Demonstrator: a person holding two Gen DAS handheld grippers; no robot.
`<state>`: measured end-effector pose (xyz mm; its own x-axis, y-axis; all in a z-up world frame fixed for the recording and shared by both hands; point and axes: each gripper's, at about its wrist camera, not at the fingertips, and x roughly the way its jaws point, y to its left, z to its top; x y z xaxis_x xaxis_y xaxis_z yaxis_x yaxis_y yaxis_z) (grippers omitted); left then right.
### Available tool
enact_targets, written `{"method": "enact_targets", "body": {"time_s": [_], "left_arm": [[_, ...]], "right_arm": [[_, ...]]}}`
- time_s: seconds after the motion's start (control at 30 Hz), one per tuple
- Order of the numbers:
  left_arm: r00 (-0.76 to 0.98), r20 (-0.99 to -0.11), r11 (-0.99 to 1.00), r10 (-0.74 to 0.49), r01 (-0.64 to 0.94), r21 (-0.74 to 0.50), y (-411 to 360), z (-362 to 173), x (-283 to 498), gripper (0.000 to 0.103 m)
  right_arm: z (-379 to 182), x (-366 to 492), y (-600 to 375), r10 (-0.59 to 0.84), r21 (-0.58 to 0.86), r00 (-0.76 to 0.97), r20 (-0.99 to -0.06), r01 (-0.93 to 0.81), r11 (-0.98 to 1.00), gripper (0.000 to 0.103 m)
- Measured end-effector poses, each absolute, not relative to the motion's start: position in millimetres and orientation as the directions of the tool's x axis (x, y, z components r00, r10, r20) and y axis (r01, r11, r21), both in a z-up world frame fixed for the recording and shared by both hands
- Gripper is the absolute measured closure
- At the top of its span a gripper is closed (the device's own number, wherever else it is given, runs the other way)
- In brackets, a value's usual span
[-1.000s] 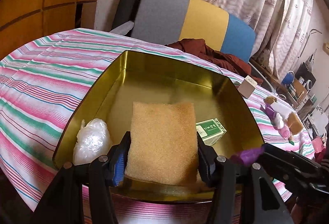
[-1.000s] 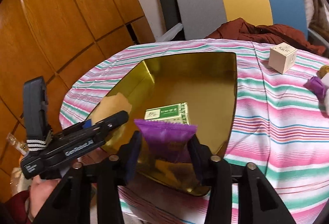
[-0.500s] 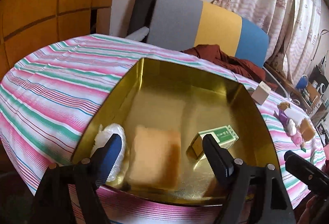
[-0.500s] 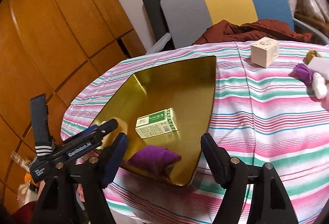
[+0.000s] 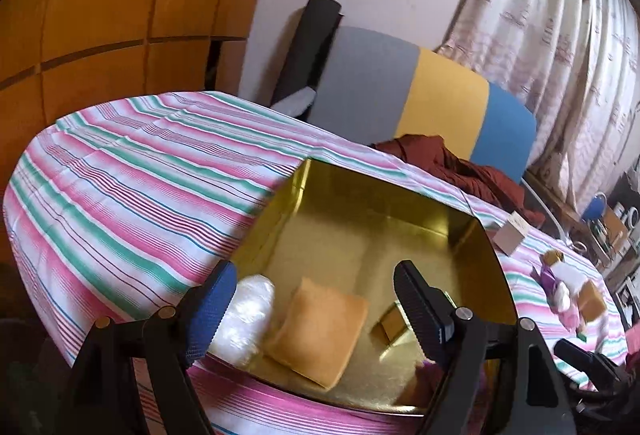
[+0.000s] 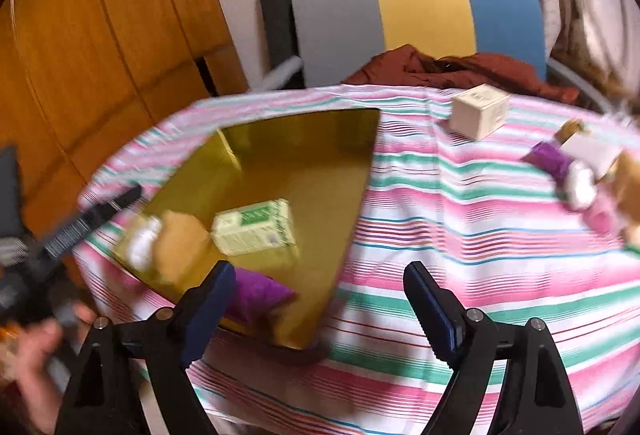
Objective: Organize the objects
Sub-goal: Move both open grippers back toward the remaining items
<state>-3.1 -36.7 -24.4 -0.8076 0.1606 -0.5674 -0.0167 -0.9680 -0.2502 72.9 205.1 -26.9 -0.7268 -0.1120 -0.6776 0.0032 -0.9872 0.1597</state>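
The left gripper [image 5: 316,299] stands wide with nothing between its jaws, above the gold tin [image 5: 360,223] on the striped tablecloth [image 5: 132,171]. Inside lie an orange sponge [image 5: 320,335], a clear plastic bag [image 5: 246,319] and a green box [image 6: 254,227]. The right gripper [image 6: 320,299] is opening, empty; the purple packet [image 6: 256,295] (its former load) rests in the tin's near corner. A second ago each gripper clamped its item. A beige cube [image 6: 480,109] sits outside.
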Motion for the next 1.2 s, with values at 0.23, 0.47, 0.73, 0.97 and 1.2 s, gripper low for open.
{"method": "enact_targets", "body": {"time_s": [0.23,0.47,0.73,0.97,1.2], "left_arm": [[-0.811,-0.564,-0.966,0.154,-0.003,-0.259,-37.9,-20.6,-2.3,0.021],[-0.807,-0.561,-0.958,0.187,-0.023,-0.286,-33.1,-19.4,0.8,0.021],[-0.777,-0.58,-0.953,0.244,-0.083,-0.29,-12.7,-25.2,3.7,0.021],[-0.737,-0.583,-0.936,0.343,-0.221,-0.273,25.4,-26.5,15.4,0.021],[-0.69,-0.589,-0.907,0.42,-0.337,-0.252,57.7,-24.6,29.5,0.02]], "right_arm": [[-41.6,54.8,180.4,0.066,-0.108,-0.649,-0.758,0.025,-0.994,0.008],[-41.1,38.0,178.0,-0.04,0.026,-0.64,-0.767,0.032,-0.999,0.008],[-22.9,66.6,230.9,-0.029,0.139,-0.743,-0.669,-0.086,-0.987,0.008],[-23.8,73.9,275.2,0.047,0.137,-0.755,-0.654,-0.179,-0.974,0.008],[-45.5,77.8,334.2,0.125,0.132,-0.693,-0.71,-0.306,-0.943,0.008]]}}
